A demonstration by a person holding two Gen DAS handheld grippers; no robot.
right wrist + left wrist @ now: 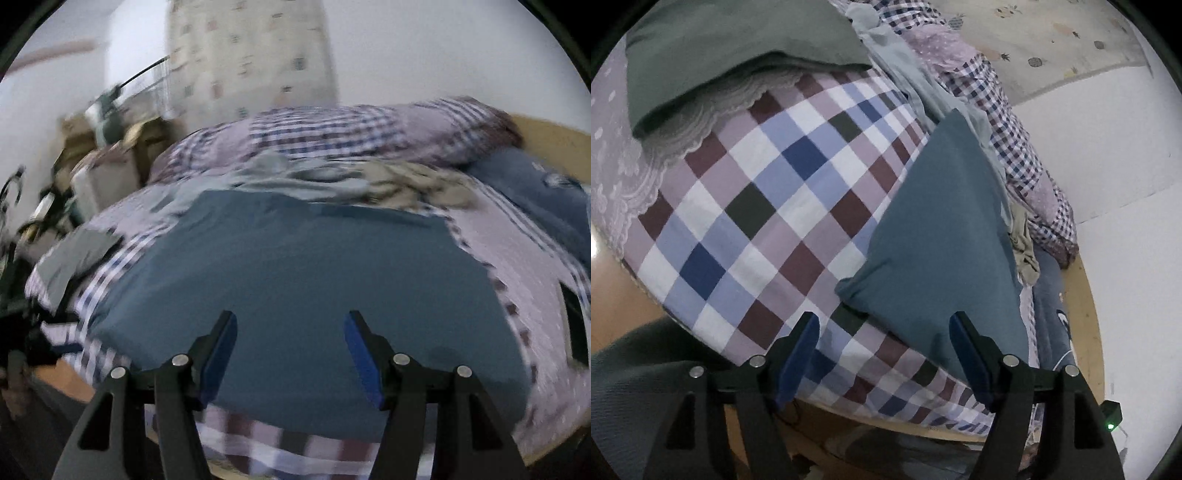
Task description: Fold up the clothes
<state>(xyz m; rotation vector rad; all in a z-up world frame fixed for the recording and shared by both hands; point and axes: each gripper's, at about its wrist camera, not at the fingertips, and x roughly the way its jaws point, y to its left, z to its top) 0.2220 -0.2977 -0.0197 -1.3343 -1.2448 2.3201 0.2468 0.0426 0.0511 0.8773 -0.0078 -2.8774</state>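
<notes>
On checked cotton bedsheet (768, 206), smooth flat teal garment (295, 280); both grippers' blue-padded fingers (798, 354) wide apart, empty.

one bed (746, 206) with one checked sheet (798, 192). one teal cloth (942, 240) lies flat at 4 o'clock in the left wrist view. one folded green garment (738, 55) sits at 11 o'clock, one pale grey garment (916, 81) at 1 o'clock and one crumpled tan garment (1025, 243) at 3 o'clock. one checked quilt (1015, 125) lies bunched at 2 o'clock, and one dark blue pillow (532, 195) at 3 o'clock in the right wrist view. two grippers, each with two blue-padded fingers (798, 350).
</notes>
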